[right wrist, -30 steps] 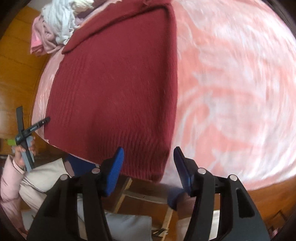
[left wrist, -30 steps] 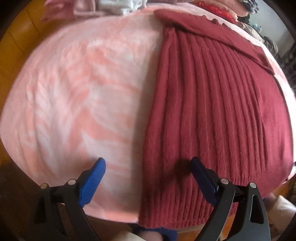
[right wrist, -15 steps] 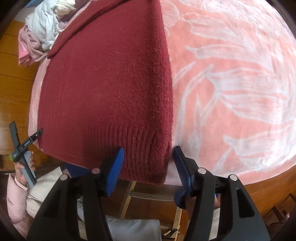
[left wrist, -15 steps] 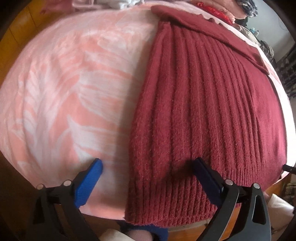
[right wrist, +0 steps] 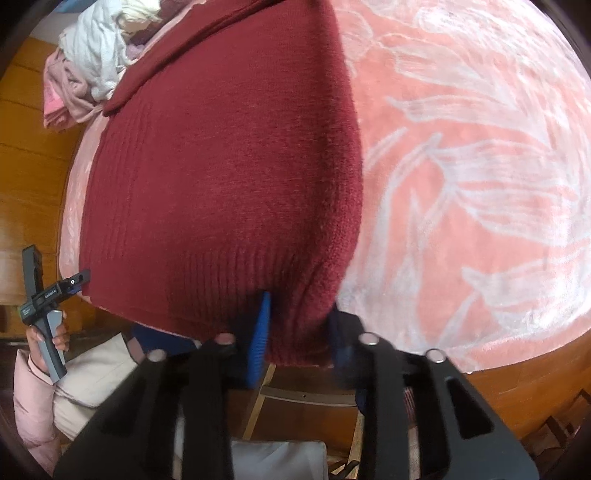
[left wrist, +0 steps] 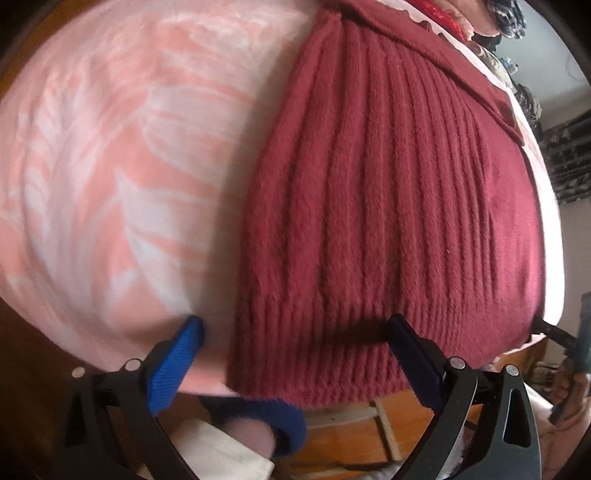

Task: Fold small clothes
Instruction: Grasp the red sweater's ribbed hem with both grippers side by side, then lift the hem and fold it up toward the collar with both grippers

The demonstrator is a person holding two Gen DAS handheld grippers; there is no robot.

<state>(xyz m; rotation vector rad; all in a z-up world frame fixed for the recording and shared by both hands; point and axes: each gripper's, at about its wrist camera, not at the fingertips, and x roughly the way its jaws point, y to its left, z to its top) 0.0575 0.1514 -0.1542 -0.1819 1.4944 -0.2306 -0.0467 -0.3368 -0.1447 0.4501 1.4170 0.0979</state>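
A dark red knitted sweater (left wrist: 388, 206) lies flat on a pink blanket (left wrist: 110, 166), its ribbed hem at the near edge. My left gripper (left wrist: 295, 325) stands wide open astride the hem's left corner, one blue pad (left wrist: 184, 339) over the blanket and the other over the knit. In the right wrist view, my right gripper (right wrist: 299, 306) is closing its jaws on the sweater's (right wrist: 221, 166) right hem corner. The fabric bunches up between its pads (right wrist: 262, 325). The left gripper (right wrist: 48, 295) shows there too, held in a hand at the far left.
A heap of pale clothes (right wrist: 92, 62) sits at the blanket's far corner. More garments (left wrist: 461, 22) lie along the back. Below the near edge are a wooden frame (right wrist: 266, 391), a wooden floor and the person's legs in light trousers.
The right jaws have drawn together on the hem corner, gathering the knit. The left gripper has come closer over the left hem corner, still wide open.
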